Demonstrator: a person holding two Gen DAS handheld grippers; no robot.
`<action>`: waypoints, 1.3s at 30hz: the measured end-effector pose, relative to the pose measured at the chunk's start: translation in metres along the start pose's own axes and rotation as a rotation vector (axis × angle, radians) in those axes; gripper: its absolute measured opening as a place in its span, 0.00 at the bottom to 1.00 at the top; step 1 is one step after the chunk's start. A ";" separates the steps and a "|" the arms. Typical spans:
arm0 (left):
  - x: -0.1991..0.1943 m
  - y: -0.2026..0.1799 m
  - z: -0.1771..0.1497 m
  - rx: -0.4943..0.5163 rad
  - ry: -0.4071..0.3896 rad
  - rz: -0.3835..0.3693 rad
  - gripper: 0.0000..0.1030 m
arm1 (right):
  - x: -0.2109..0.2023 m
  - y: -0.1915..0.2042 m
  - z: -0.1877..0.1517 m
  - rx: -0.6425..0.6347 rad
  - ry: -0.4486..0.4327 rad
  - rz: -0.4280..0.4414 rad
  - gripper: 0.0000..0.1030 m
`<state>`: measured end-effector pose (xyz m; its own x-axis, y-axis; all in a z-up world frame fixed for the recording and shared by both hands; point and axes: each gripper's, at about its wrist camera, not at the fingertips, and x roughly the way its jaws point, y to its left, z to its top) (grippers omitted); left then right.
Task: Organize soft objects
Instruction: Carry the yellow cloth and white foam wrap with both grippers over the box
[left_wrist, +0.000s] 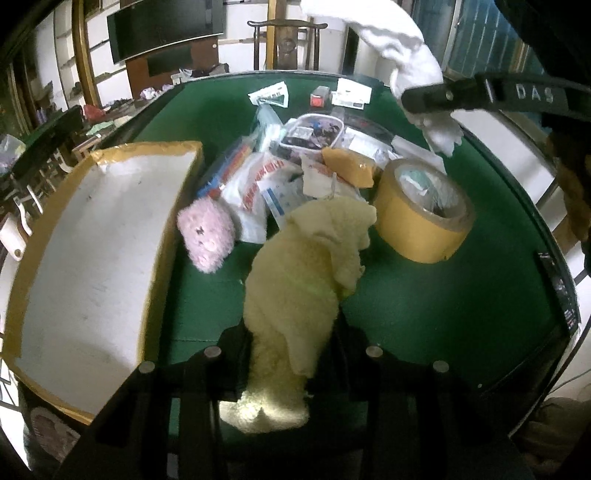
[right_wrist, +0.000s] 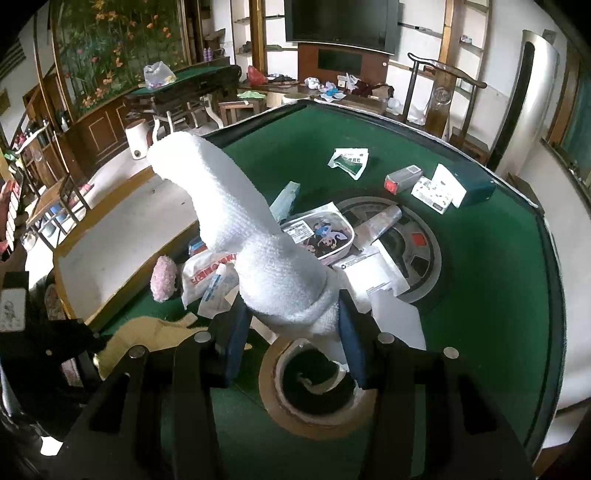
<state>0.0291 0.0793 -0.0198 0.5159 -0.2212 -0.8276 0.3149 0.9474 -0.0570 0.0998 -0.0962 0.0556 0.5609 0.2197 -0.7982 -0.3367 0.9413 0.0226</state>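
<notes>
My left gripper (left_wrist: 291, 354) is shut on a cream fluffy cloth (left_wrist: 306, 269) that droops onto the green table (left_wrist: 424, 314). My right gripper (right_wrist: 291, 328) is shut on a white towel (right_wrist: 236, 221) and holds it up above the table; it also shows in the left wrist view (left_wrist: 406, 55), raised at the top right. A pink plush toy (left_wrist: 207, 236) lies beside an open cardboard box (left_wrist: 92, 258) with a white inside, on the left; the toy also shows in the right wrist view (right_wrist: 164, 277).
A big roll of tan tape (left_wrist: 421, 214) stands right of the cream cloth, and lies under my right gripper (right_wrist: 306, 387). A pile of plastic bags, packets and a clear lidded tub (left_wrist: 314, 133) fills the table's middle. Small boxes (right_wrist: 402, 179) lie at the far edge.
</notes>
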 end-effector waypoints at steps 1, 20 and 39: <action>0.001 0.000 0.004 0.004 0.003 0.007 0.36 | 0.000 -0.001 0.000 0.000 0.001 0.000 0.44; -0.018 0.045 0.055 0.011 0.047 0.036 0.36 | 0.020 0.001 0.001 0.053 0.135 0.119 0.44; -0.006 0.116 0.076 -0.088 0.085 0.156 0.36 | 0.052 0.056 0.043 0.058 0.215 0.225 0.44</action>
<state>0.1235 0.1733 0.0211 0.4827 -0.0535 -0.8742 0.1638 0.9860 0.0301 0.1430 -0.0212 0.0415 0.3021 0.3704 -0.8784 -0.3871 0.8897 0.2420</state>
